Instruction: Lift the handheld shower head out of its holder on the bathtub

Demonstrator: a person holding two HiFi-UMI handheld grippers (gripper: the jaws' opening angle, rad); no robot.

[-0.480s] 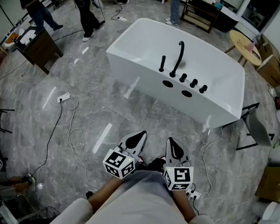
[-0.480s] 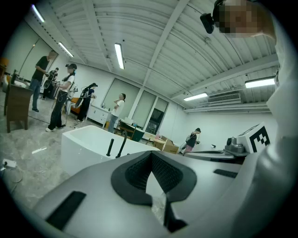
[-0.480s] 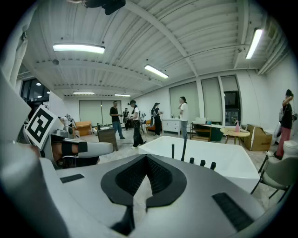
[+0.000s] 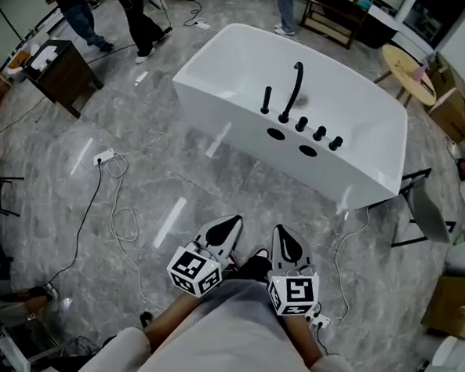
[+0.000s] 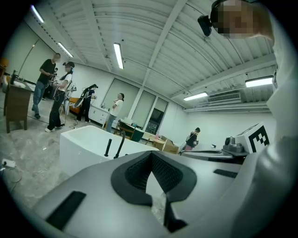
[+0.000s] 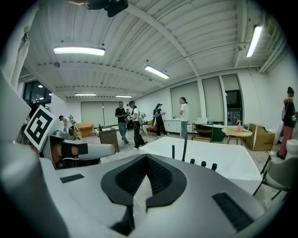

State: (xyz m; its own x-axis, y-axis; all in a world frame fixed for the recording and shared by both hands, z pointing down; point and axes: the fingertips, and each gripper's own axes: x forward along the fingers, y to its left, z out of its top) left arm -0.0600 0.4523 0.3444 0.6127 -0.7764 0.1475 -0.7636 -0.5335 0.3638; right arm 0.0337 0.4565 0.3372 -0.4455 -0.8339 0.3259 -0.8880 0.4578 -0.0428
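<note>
Here, at the bottom centre of the head view, the left gripper [image 4: 232, 224] and right gripper [image 4: 284, 233] are held side by side. Both are closed on nothing and point toward the bathtub [image 4: 221, 114] at upper centre. The black shower head [image 4: 266, 99] stands upright on the tub's near rim, well apart from them. Only the gripper views show the ceiling lights [image 6: 78, 50].

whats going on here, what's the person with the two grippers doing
A person stands some way short of the white bathtub, holding the left gripper and right gripper side by side out front, both shut and empty. The handheld shower head sits upright in its holder on the tub's near rim, beside the curved spout, untouched.
</note>
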